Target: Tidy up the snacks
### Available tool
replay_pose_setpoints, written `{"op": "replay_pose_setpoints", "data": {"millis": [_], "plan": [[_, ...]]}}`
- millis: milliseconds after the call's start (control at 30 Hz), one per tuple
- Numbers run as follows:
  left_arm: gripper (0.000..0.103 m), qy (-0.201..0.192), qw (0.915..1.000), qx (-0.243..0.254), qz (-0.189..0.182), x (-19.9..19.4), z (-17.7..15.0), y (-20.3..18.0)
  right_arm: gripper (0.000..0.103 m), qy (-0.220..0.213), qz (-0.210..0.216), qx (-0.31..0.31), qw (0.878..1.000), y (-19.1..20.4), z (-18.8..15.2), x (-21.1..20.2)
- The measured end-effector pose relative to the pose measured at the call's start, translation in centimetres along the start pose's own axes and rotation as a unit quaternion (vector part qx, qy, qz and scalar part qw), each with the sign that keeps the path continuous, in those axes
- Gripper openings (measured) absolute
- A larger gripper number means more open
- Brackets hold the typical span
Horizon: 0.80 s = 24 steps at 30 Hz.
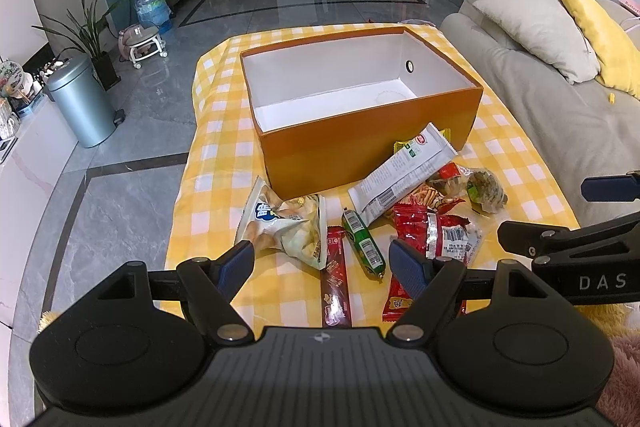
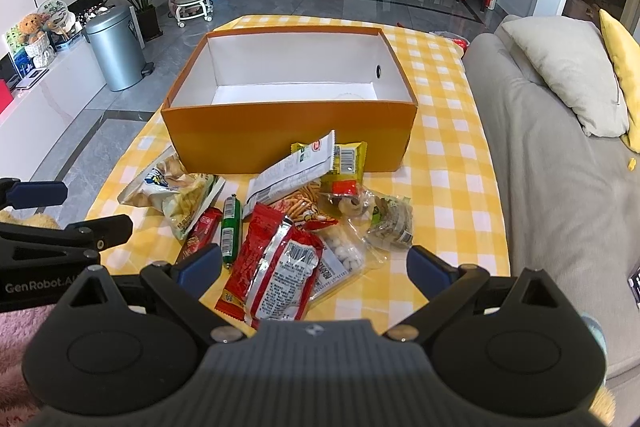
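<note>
My left fingers (image 1: 322, 259) are spread wide and hold nothing, hovering over the near edge of the worktop (image 1: 516, 163), which wears a yellow-and-white checked cloth. My right fingers (image 2: 314, 265) are spread too, also holding nothing. The snacks lie in a loose heap between me and an open orange box (image 1: 360, 147) with a bare white inside, set toward the middle of the worktop. I see a puffy pale chip bag (image 1: 286, 223), a slim green sausage stick (image 1: 362, 243), a dark red bar (image 1: 334, 279), a crinkled red packet (image 2: 276, 267) and a long white wrapper (image 1: 400, 175) leaning on the box. I judge them all light, soft and crackly, with slick film; the chips would crush, so pinch a sealed end seam.
</note>
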<state>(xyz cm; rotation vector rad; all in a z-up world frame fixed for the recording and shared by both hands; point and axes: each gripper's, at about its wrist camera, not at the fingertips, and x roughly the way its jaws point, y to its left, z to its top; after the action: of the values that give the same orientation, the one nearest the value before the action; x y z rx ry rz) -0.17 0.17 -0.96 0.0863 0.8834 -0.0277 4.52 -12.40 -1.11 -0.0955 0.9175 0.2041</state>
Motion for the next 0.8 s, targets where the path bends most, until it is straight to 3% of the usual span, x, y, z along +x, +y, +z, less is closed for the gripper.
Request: {"op": "replay_pose_setpoints", "data": {"millis": [467,600,800], "plan": [[0.090,0.004,1.0000,0.004,-0.006,0.3,-0.2,-0.3,0.096,0.003,0.001,0.014,1.000,-0.5,-0.1,0.6],[0.090,0.008,0.9998,0.017,-0.006,0.3,0.3,-0.1,0.096,-0.005,0.021,0.034,0.999,-1.2,-0.5,1.2],[0.081,0.027,0.9992,0.019,-0.023,1.2,0.8,1.0,0.089,0.015,0.043,0.049,0.998,-1.7,-0.8,3.0]]}}
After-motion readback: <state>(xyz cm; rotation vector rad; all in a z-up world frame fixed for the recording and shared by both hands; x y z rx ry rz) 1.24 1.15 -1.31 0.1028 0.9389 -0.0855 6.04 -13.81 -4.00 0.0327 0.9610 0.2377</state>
